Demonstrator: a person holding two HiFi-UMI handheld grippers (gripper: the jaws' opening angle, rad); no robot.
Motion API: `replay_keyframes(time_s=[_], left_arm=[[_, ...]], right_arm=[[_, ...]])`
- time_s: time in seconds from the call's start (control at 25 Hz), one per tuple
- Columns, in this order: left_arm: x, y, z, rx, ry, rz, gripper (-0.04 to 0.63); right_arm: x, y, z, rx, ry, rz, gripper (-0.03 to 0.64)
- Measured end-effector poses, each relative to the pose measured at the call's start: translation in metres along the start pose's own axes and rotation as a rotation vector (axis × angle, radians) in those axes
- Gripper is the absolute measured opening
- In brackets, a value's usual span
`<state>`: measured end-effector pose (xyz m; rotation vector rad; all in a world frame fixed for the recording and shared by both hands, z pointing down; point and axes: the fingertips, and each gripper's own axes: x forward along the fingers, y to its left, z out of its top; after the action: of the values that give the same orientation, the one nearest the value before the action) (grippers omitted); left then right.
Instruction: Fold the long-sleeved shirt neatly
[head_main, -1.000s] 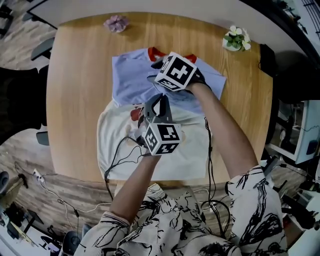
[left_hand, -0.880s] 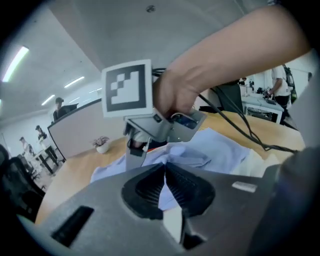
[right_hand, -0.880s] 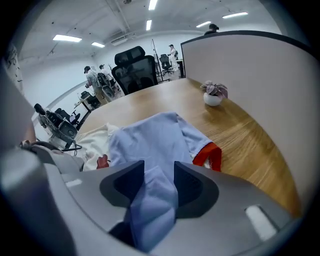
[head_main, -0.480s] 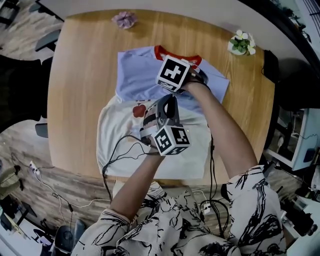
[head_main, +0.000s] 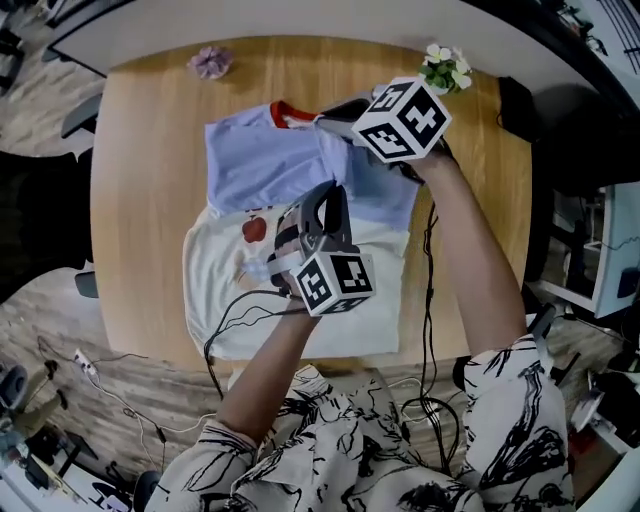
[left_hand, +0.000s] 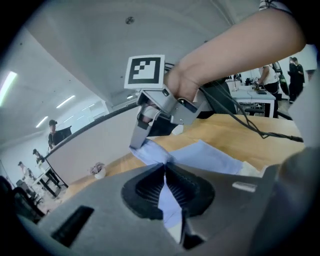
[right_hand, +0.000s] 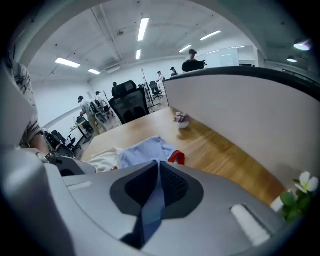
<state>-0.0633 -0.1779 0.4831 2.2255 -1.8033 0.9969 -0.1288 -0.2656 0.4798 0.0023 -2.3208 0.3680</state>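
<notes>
On the table: a long-sleeved shirt, pale blue on top with a red collar and cream below, lies spread on a light wooden table. One blue part is lifted off it between the two grippers.
Left gripper: jaws pressed together on a fold of the blue cloth, which runs down between the ribbed pads.
Right gripper: jaws clamped on a strip of the same blue cloth, above the shirt's far right side.
Hidden: in the head view the marker cubes and forearms cover the middle of the shirt, and its sleeves cannot be traced.
Hard to make out: the print around the red patch is too small to read.
Cables: black cables trail over the cream part by the table's near edge.
Surface: a pot of white flowers and a small purple plant stand near the far edge, well apart.
Room: a grey partition, black office chairs, ceiling strip lights and distant people.
</notes>
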Motion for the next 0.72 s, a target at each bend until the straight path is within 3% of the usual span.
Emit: replay_keyframes(time_s=[0.2,0.44,0.48,0.6,0.72], left_arm=[[0.006,-0.047,0.033,0.102,-0.034,-0.062,0.018],[0.030,-0.113,0.025,0.158,0.013,-0.158,0.023],[0.035,-0.124,0.021,0.159,0.028,-0.188,0.046],[0.040,-0.148,0.002,0.132,0.075,-0.280,0.206],[0.030,-0.150,-0.007,0.108,0.073,-0.290,0.239]], right_arm=[[-0.068,-0.017,-0.039,0.061,-0.108,-0.030,0.025],[-0.095,-0.043,-0.131,0.154,-0.148,-0.102,0.031],[-0.094,-0.049,-0.147,0.178,-0.147,-0.122,0.046],[-0.094,-0.064,-0.188,0.241,-0.112,-0.174,0.157],[-0.104,-0.068,-0.205,0.287,-0.137,-0.196,0.213]])
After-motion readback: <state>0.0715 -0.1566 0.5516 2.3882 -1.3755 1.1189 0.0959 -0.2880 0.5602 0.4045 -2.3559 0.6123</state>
